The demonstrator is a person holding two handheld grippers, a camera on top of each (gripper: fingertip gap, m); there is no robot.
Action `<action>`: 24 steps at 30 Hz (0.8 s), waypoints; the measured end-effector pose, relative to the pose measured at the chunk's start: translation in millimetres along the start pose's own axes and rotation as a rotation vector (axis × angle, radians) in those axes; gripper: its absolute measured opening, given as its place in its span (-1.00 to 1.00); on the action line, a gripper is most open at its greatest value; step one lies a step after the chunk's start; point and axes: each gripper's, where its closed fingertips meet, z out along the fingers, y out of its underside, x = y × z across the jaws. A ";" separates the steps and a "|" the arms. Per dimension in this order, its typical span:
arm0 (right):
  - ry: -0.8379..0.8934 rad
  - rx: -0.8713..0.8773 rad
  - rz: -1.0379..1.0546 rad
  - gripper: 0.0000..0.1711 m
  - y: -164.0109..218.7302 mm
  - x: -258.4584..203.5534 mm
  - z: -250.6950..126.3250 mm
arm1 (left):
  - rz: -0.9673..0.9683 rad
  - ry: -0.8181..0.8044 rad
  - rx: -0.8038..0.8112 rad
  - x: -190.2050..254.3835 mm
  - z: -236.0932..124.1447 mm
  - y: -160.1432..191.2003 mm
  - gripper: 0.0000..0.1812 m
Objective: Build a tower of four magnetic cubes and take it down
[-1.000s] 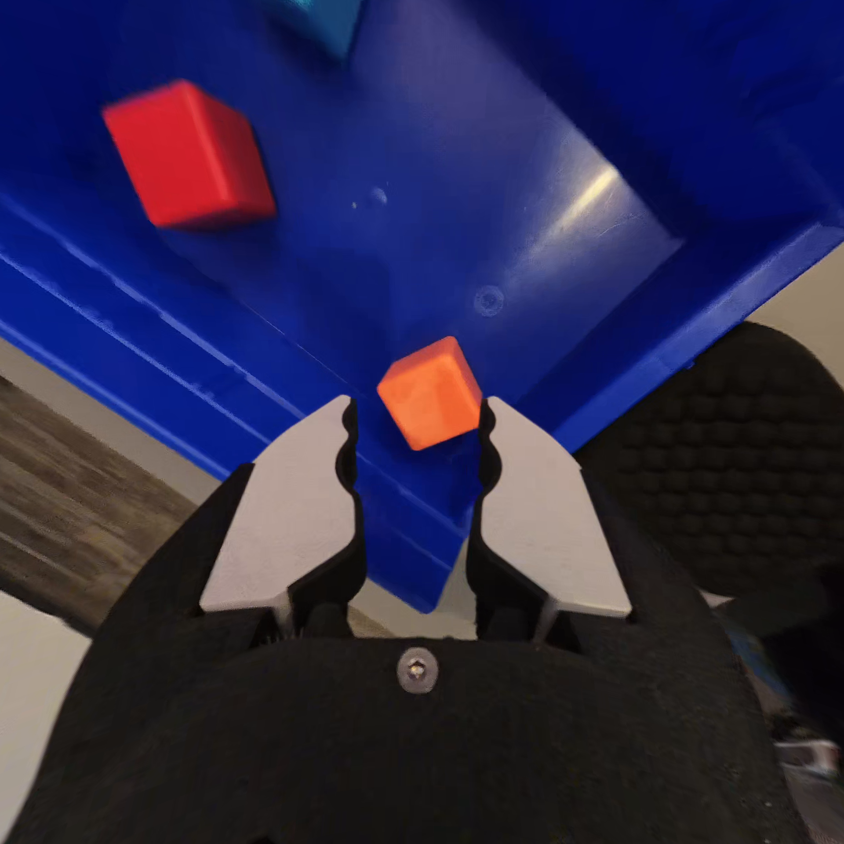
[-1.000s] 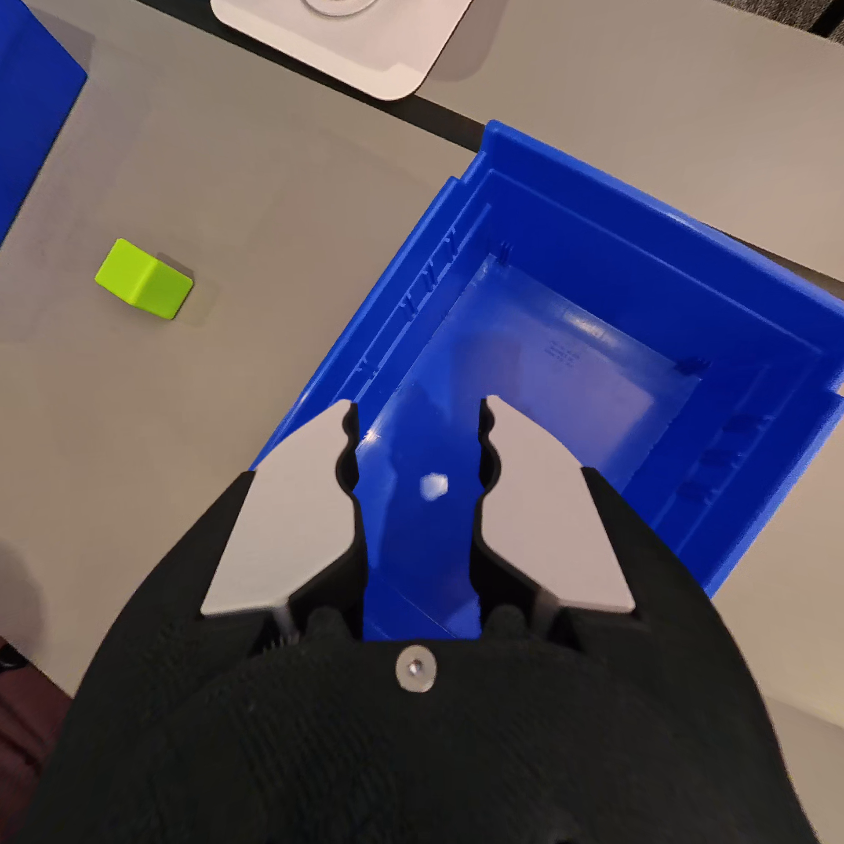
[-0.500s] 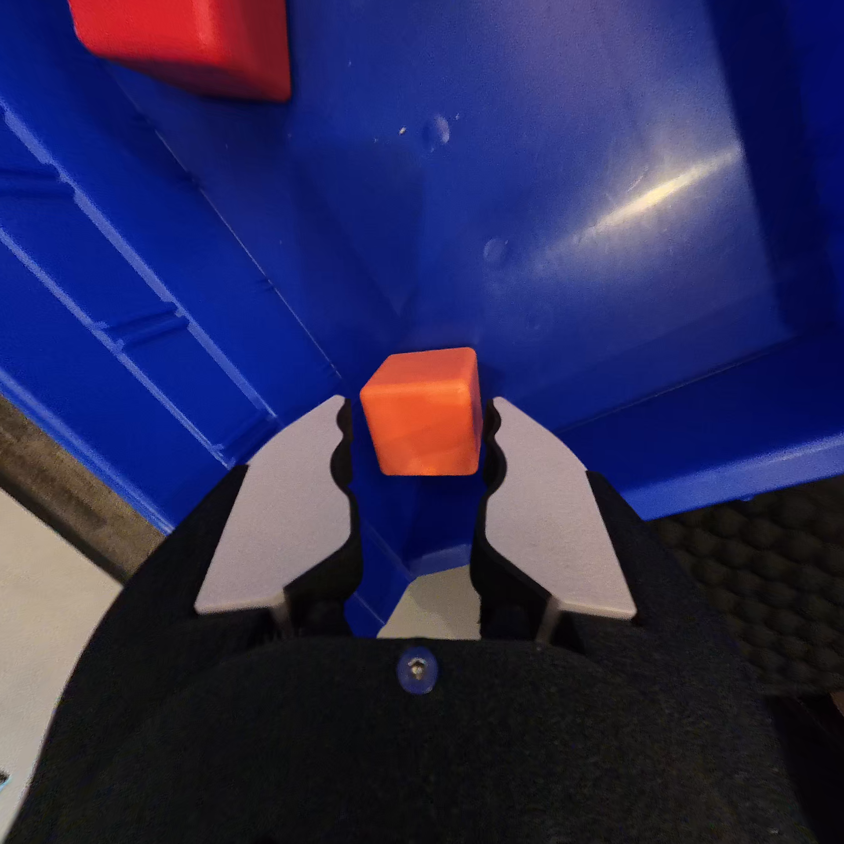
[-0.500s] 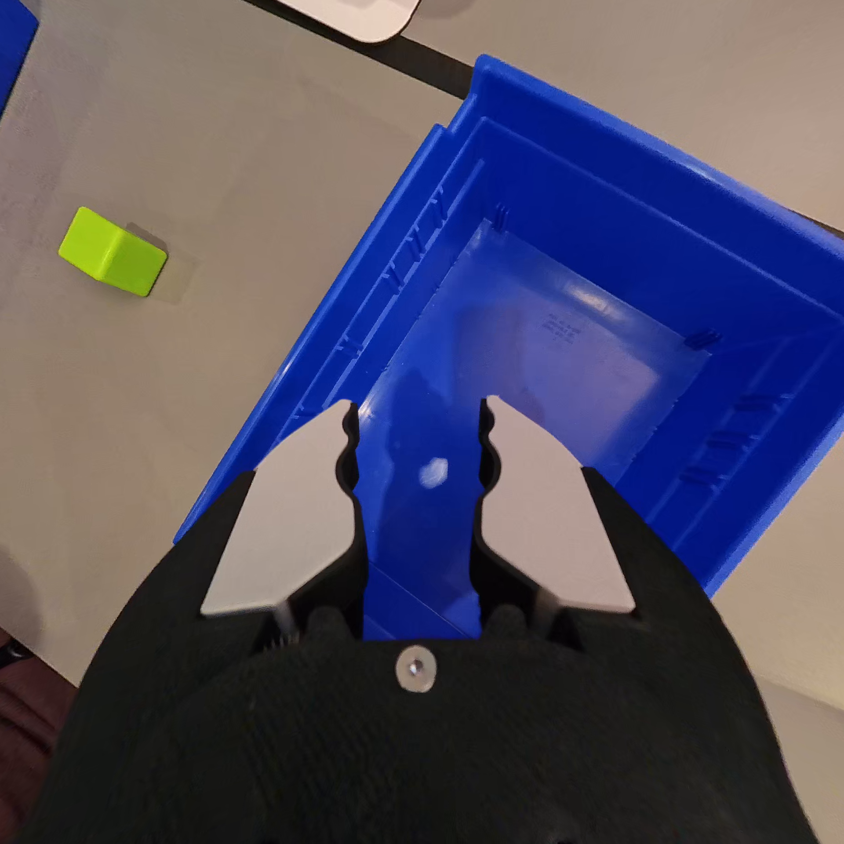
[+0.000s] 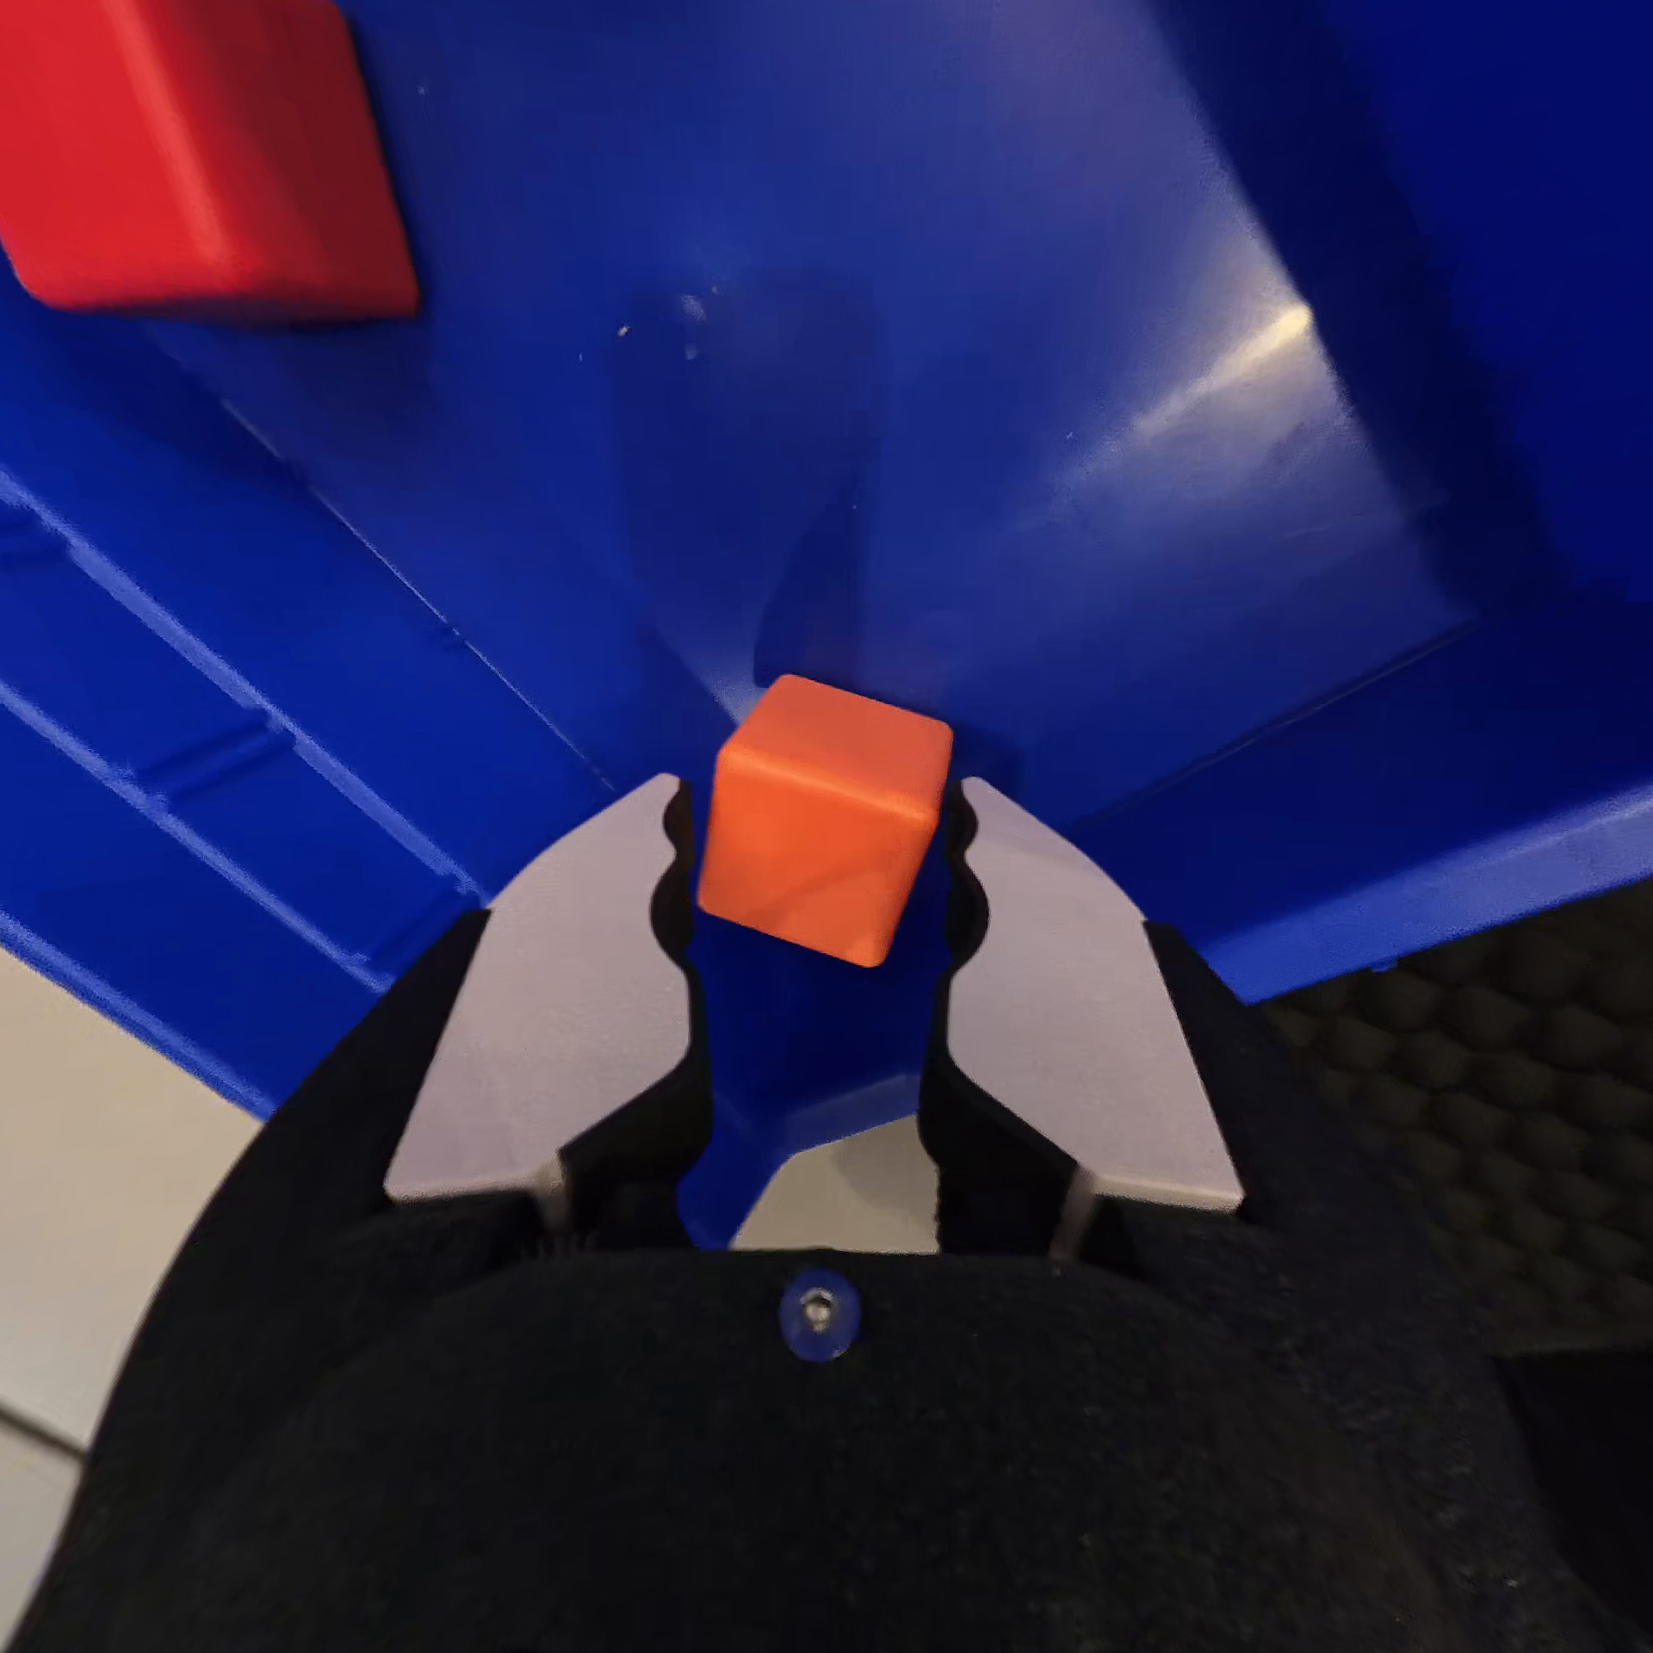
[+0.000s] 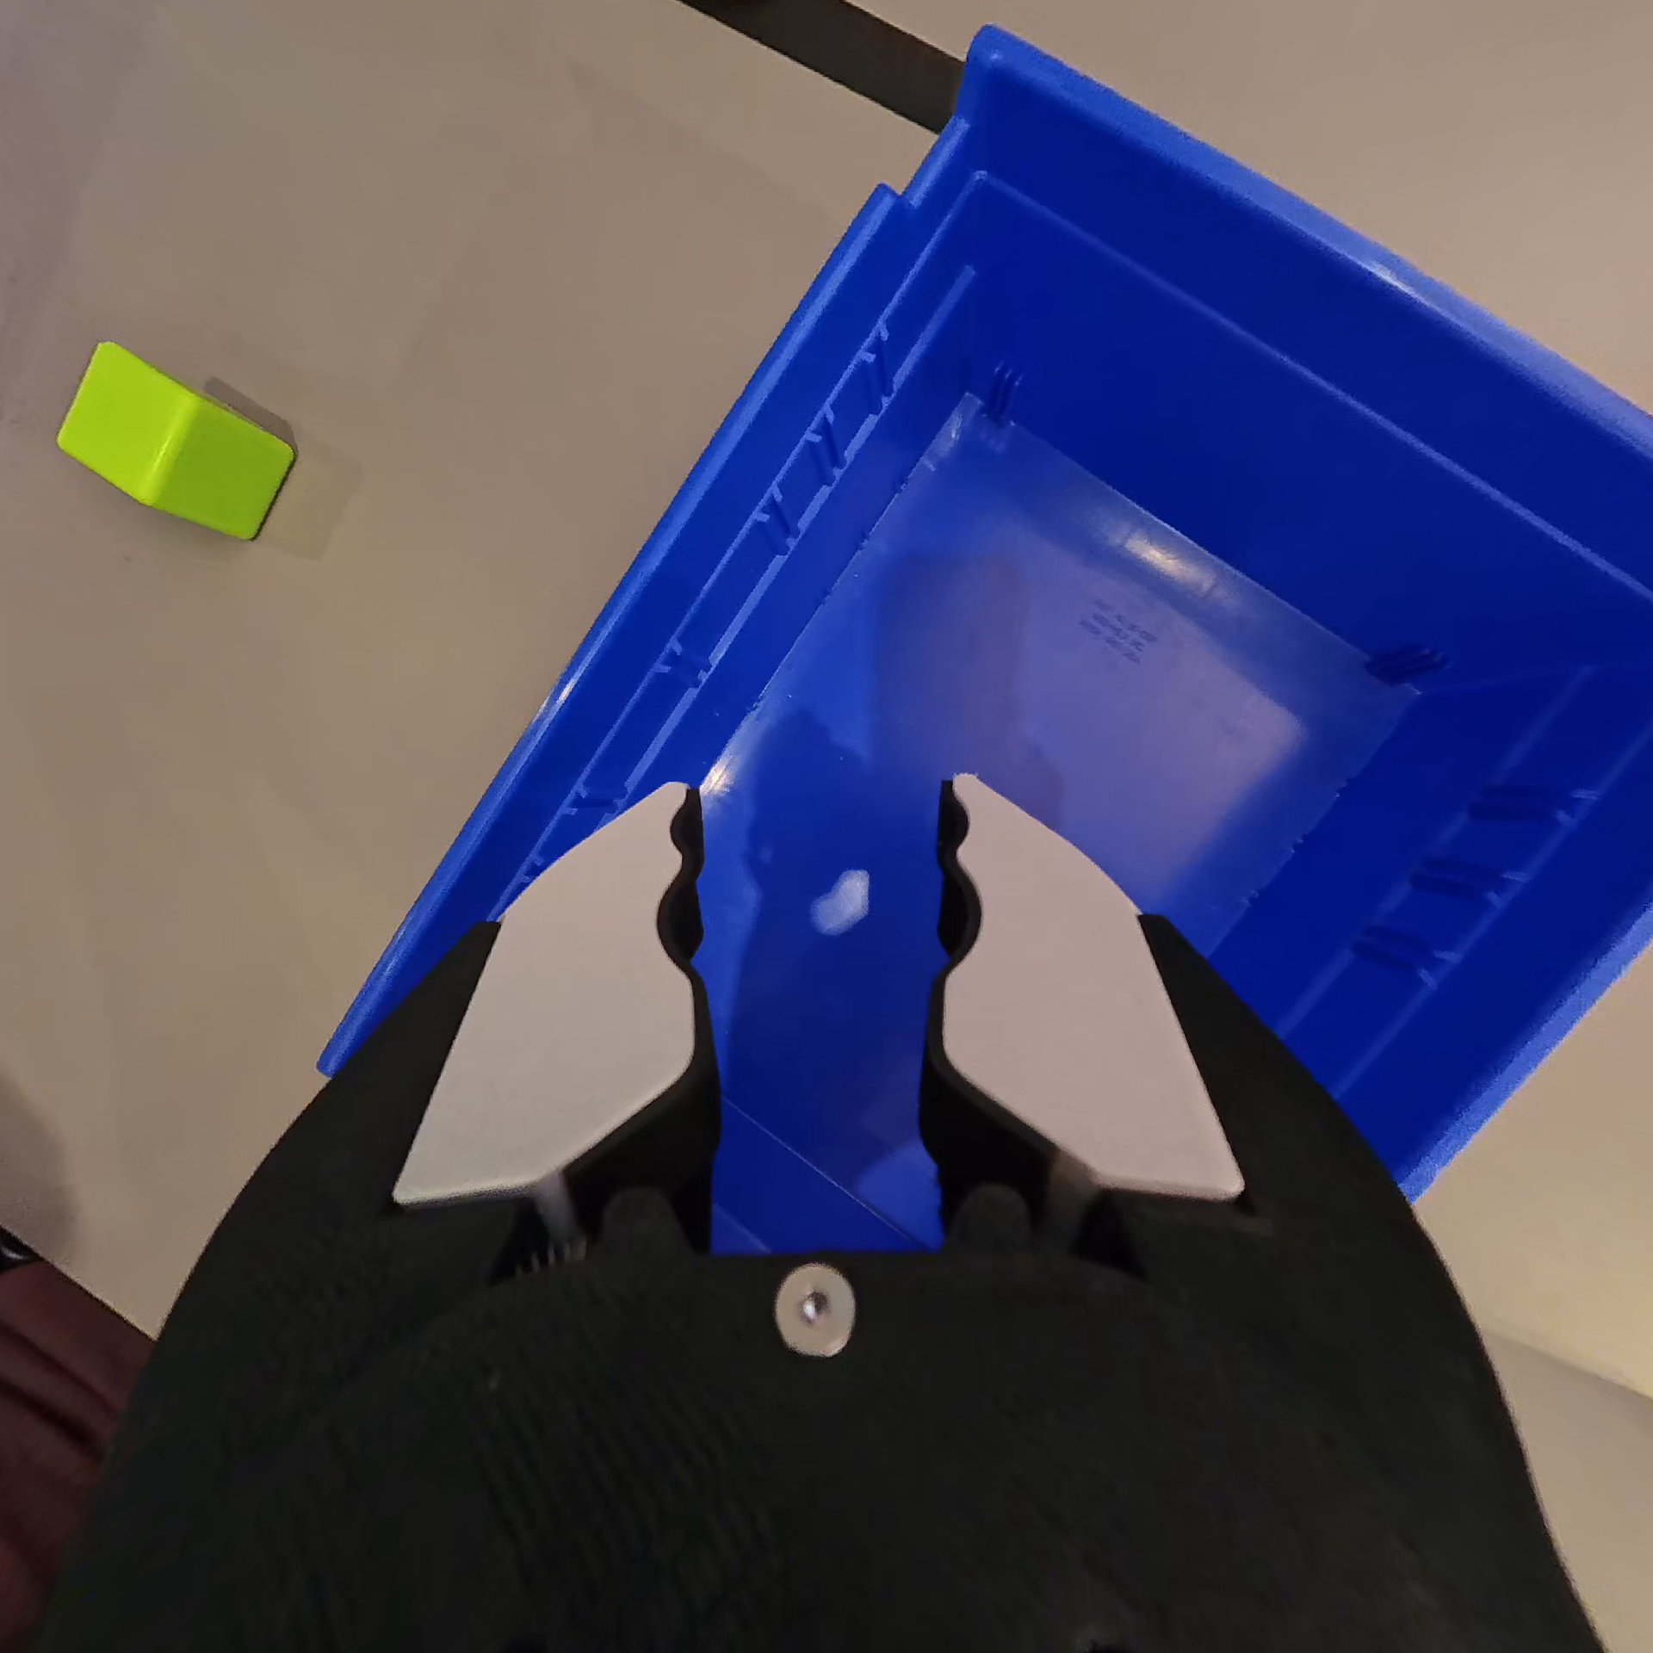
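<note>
Orange plastic fills the gap at the tip of the left gripper (image 5: 818, 805): the orange cube (image 5: 823, 818) sits between its two fingertips, turned slightly so one corner points toward 5 o'clock. Both jaws stand apart at roughly the cube's width. The left fingertip (image 5: 626, 859) looks to be at or almost at the cube's edge, while a thin strip of blue shows between the cube and the right fingertip; whether either pad truly presses on it cannot be told. The cube rests on the floor of a blue bin (image 5: 1029, 402), close to the corner nearest the camera. A red cube (image 5: 197, 152) lies in the same bin, well apart from the orange one, off toward 10 o'clock and cut by the picture's edge and blurred. Pale table surface shows at 8 o'clock outside the bin wall, and a dark dimpled mat (image 5: 1476, 1073) lies at 4 o'clock.

The right gripper (image 6: 818, 792) hangs over a second blue bin (image 6: 1163, 295), jaws spread with nothing between them; only the bin's floor shows through the gap. A lime-green cube (image 6: 174, 443) stands alone on the grey table (image 6: 402, 268), outside that bin, well away at 10 o'clock from the gripper's tips.
</note>
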 end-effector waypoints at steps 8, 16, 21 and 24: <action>0.005 -0.033 -0.003 -0.39 3.6 0.9 5.5 | 0.393 0.005 -0.162 -6.9 13.1 17.1 -0.33; 0.004 -0.059 -0.012 -0.39 5.3 0.5 10.4 | 0.350 0.042 -0.086 -5.9 13.8 4.6 -0.43; 0.002 -0.074 -0.010 -0.39 7.1 2.0 13.6 | 0.311 -0.046 0.084 -21.0 -26.9 -18.5 -0.43; 0.008 -0.078 -0.005 -0.39 8.0 3.7 13.4 | 0.316 -0.104 0.236 -17.0 -74.5 -47.9 -0.43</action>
